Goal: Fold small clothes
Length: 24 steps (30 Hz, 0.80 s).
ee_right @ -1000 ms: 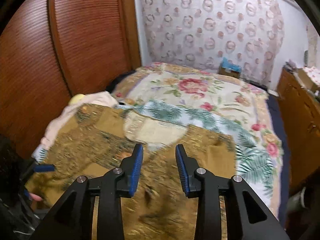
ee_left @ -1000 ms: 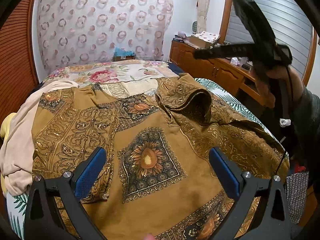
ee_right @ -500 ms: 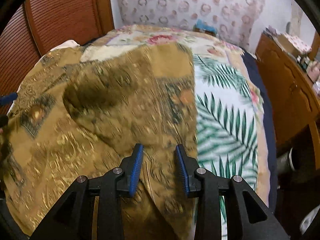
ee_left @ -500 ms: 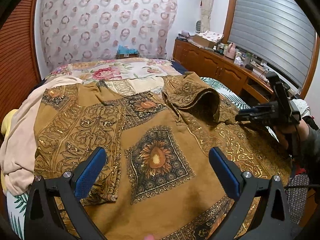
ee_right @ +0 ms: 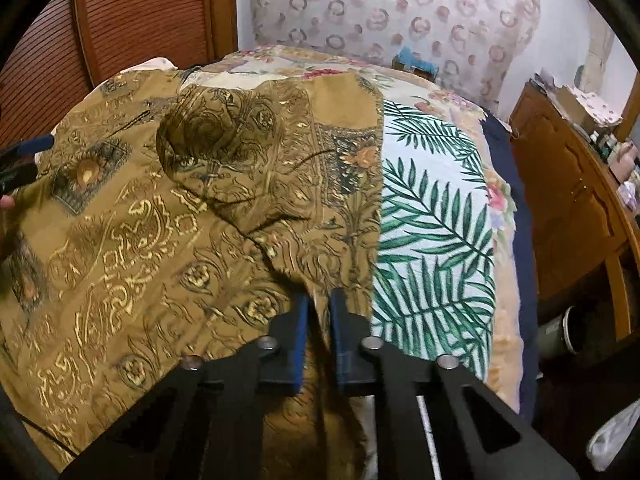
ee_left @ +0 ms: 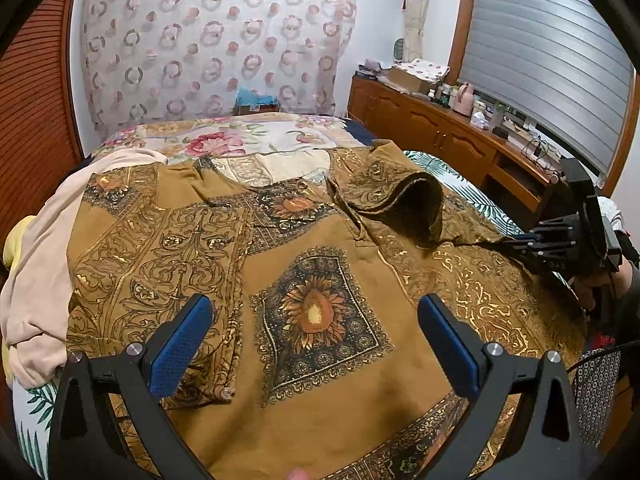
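A brown shirt with gold scroll print and sunflower panels [ee_left: 316, 312] lies spread on the bed, front up. Its right sleeve [ee_left: 392, 196] is folded back over the body in a raised loop. My left gripper [ee_left: 316, 340] is open wide and empty, hovering above the shirt's lower front. My right gripper [ee_right: 320, 320] is shut on the shirt's right side edge [ee_right: 352, 240], with fabric pinched between the blue pads. It also shows at the right in the left wrist view [ee_left: 560, 240].
A pale pink garment [ee_left: 36, 264] lies bunched along the bed's left side. The bed sheet has a green palm-leaf print [ee_right: 436, 216]. A wooden cabinet [ee_left: 440, 140] with clutter stands on the right. A louvred wooden door [ee_right: 132, 20] is on the left.
My right gripper came down from above the bed to the shirt's right edge and closed on the fabric. My left gripper stayed open in the same place.
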{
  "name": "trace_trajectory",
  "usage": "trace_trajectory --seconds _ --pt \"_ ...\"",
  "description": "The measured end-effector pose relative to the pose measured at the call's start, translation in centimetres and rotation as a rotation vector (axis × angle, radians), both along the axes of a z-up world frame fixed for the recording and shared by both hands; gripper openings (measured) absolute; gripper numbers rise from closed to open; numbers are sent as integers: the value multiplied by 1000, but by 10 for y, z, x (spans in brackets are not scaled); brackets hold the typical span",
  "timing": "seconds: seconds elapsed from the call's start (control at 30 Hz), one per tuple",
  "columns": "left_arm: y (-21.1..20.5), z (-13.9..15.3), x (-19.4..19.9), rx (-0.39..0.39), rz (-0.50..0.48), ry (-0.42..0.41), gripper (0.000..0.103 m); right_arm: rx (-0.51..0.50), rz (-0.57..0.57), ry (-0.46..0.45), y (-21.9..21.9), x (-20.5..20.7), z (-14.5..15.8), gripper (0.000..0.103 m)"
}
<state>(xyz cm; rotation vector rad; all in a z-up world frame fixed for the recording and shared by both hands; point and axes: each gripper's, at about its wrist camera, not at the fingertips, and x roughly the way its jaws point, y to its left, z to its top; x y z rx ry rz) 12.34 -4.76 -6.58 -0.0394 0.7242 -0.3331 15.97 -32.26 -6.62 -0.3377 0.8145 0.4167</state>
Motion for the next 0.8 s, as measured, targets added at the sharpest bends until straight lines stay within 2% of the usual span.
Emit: trace_trajectory --seconds 0.27,0.4,0.5,0.57,0.67,0.77,0.8 --pt "11 1 0 -11 26 -4 103 18 -17 -9 -33 -13 14 3" --pt "15 3 2 -16 30 -7 103 49 -16 -24 -32 -18 26 3" --pt "11 6 7 -11 13 -14 103 77 -14 -41 -27 -20 33 13" --pt "6 9 14 -17 -27 -13 102 97 -22 -41 -26 -17 35 14" --pt "-6 12 32 11 -70 1 94 142 -34 -54 -27 -15 38 14" --pt "-19 18 51 14 -116 8 80 190 -22 -89 -28 -16 48 15" --pt "-23 20 59 -1 -140 17 74 193 -21 -102 -26 -14 51 22"
